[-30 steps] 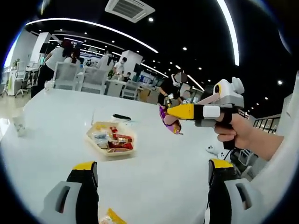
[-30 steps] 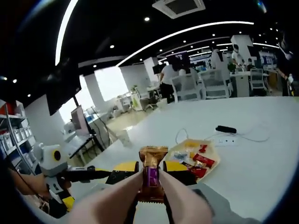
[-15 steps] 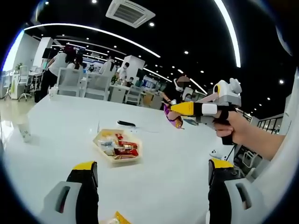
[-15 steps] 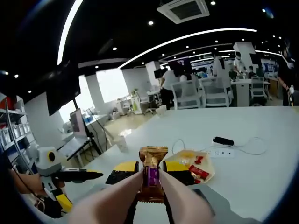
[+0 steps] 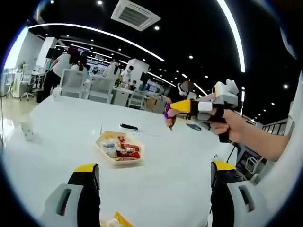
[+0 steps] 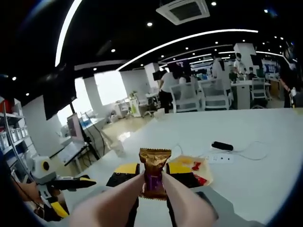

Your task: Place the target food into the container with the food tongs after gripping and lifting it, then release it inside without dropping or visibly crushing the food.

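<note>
Right gripper [image 6: 152, 176] clamps the food tongs [image 6: 156, 198], whose tips are squeezed nearly closed on a brown-and-purple snack packet [image 6: 154, 174], held in the air above the white table [image 5: 180, 161]. Yellow tray [image 5: 119, 148] of wrapped snacks sits on the table below. Left gripper [image 5: 154, 182] jaws wide apart, holding nothing.

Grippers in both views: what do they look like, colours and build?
The left gripper has two grey moulded jaws with black inner faces and yellow caps. The right gripper, seen in the left gripper view, has a yellow front section, a white and grey body with a black grip, and a pale housing with a yellow ring on top. In the right gripper view it carries pale tongs.
</note>
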### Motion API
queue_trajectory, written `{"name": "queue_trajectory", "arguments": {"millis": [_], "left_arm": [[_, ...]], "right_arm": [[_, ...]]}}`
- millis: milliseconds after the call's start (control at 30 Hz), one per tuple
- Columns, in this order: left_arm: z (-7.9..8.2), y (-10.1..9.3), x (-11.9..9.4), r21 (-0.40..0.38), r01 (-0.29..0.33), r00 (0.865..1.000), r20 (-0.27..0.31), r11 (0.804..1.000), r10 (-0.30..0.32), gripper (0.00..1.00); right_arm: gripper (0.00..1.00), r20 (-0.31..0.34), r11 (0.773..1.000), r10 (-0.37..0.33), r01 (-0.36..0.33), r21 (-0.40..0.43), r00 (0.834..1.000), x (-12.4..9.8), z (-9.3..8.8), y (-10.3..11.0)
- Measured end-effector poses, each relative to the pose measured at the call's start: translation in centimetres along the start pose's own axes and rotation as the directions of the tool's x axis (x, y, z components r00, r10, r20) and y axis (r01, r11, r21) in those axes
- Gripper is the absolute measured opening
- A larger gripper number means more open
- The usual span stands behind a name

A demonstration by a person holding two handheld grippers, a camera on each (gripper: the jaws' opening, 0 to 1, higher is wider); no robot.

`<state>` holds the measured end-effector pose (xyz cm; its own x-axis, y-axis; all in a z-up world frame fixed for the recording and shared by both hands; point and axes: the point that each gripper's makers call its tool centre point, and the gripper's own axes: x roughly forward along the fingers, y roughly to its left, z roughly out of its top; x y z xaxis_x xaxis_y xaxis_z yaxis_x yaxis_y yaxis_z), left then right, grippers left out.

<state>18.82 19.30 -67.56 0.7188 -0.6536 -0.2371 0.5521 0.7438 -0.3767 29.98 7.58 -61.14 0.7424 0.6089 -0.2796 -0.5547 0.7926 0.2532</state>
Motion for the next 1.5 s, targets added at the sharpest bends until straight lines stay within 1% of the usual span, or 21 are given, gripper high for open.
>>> {"name": "queue_trajectory", "arguments": {"millis": [167, 200, 233, 300, 400, 467, 533, 600, 667, 733, 967, 1000, 1033, 1067, 1133, 1167, 1267, 1300, 1333, 1467, 1500], "left_arm": [[-0.3, -0.7, -0.3, 0.001, 0.012, 1.0, 0.008, 1.0, -0.012, 0.99], [-0.3, -1.0, -0.3, -0.006, 0.021, 1.0, 0.014, 1.0, -0.021, 0.99], [0.1, -1.9, -0.3, -0.033, 0.06, 0.998, 0.039, 0.998, -0.059, 0.99], [1.1, -2.7, -0.4, -0.08, 0.093, 0.991, 0.1, 0.992, -0.085, 0.99], [1.2, -2.9, -0.5, -0.044, 0.088, 0.991, 0.108, 0.995, -0.082, 0.99], [1.2, -3.1, -0.3, -0.032, 0.083, 0.991, 0.105, 0.996, -0.079, 0.99], [0.8, -3.1, -0.1, -0.034, 0.084, 0.993, 0.086, 0.996, -0.081, 0.99], [0.6, -3.1, 0.0, -0.027, 0.082, 0.994, 0.072, 0.996, -0.08, 0.99], [0.7, -3.4, 0.1, 0.01, 0.085, 0.993, 0.081, 0.996, -0.086, 0.99], [0.8, -3.5, 0.2, 0.022, 0.085, 0.993, 0.077, 0.996, -0.087, 0.99], [0.8, -3.2, 0.4, 0.016, 0.067, 0.996, 0.06, 0.998, -0.068, 0.99], [0.8, -3.1, 0.4, 0.014, 0.064, 0.996, 0.064, 0.998, -0.064, 0.99], [1.6, -3.0, 0.4, 0.045, 0.05, 0.992, 0.114, 0.998, -0.055, 0.99], [1.9, -2.8, 0.3, 0.067, 0.032, 0.991, 0.131, 0.997, -0.041, 0.99], [2.1, -2.6, 0.0, 0.091, 0.012, 0.989, 0.142, 0.996, -0.024, 0.99], [1.8, -2.6, 0.0, 0.07, 0.018, 0.992, 0.121, 0.997, -0.027, 0.99], [1.6, -2.5, -0.1, 0.061, 0.011, 0.994, 0.111, 0.998, -0.018, 0.99], [0.6, -2.2, -0.2, 0.044, 0.0, 0.998, 0.057, 0.999, -0.003, 0.99], [0.4, -2.1, -0.3, 0.042, -0.003, 0.999, 0.044, 0.999, 0.002, 0.99], [0.0, -1.7, -0.3, 0.068, -0.021, 0.999, 0.035, 0.997, 0.019, 0.99], [0.1, -1.7, -0.3, 0.074, -0.027, 0.999, 0.046, 0.997, 0.024, 0.99]], "right_arm": [[0.21, 0.002, 1.0, -0.029, 0.029, -0.01, 1.0, -0.6, 0.4, -1.1], [0.21, 0.002, 0.999, -0.044, 0.044, 0.007, 0.999, -0.7, 0.4, -1.5], [0.21, 0.003, 0.996, -0.081, 0.081, 0.036, 0.997, -0.9, 0.5, -2.1], [0.21, 0.011, 0.995, -0.084, 0.083, 0.049, 0.996, -1.0, 0.6, -2.4], [0.22, 0.014, 0.995, -0.084, 0.083, 0.046, 0.996, -1.0, 0.5, -2.6], [0.23, 0.067, 0.996, -0.077, 0.08, -0.03, 0.995, -0.8, 1.2, -2.5], [0.23, 0.035, 0.993, -0.097, 0.099, -0.068, 0.995, -0.9, 0.8, -2.9], [0.23, 0.029, 0.995, -0.082, 0.083, -0.049, 0.996, -0.7, 0.4, -2.7], [0.23, 0.028, 0.998, -0.053, 0.054, -0.016, 0.998, -0.4, 0.1, -2.7], [0.23, 0.028, 0.998, -0.051, 0.051, -0.025, 0.998, -0.3, 0.0, -2.7], [0.23, 0.024, 0.999, -0.036, 0.036, 0.006, 0.999, 0.2, 0.3, -3.2], [0.23, 0.032, 0.999, -0.032, 0.032, 0.003, 0.999, 0.2, 0.5, -3.3], [0.23, 0.036, 0.999, -0.033, 0.033, 0.002, 0.999, 0.3, 0.7, -3.4], [0.23, 0.035, 0.999, -0.039, 0.039, 0.002, 0.999, 0.3, 0.8, -3.5], [0.23, 0.029, 0.998, -0.069, 0.069, 0.001, 0.997, 0.2, 0.9, -4.1], [0.23, 0.028, 0.999, -0.052, 0.052, 0.002, 0.998, 0.5, 1.1, -4.2], [0.23, 0.028, 0.999, -0.047, 0.047, 0.019, 0.998, 0.7, 1.3, -4.6], [0.23, 0.022, 0.999, -0.046, 0.046, 0.01, 0.999, 1.1, 1.5, -4.8], [0.23, 0.023, 0.999, -0.045, 0.045, 0.01, 0.999, 1.2, 1.6, -4.9], [0.23, 0.031, 0.999, -0.038, 0.038, 0.002, 0.999, 1.5, 2.1, -4.9], [0.23, 0.033, 0.999, -0.038, 0.038, -0.004, 0.999, 1.6, 2.2, -4.9]]}}
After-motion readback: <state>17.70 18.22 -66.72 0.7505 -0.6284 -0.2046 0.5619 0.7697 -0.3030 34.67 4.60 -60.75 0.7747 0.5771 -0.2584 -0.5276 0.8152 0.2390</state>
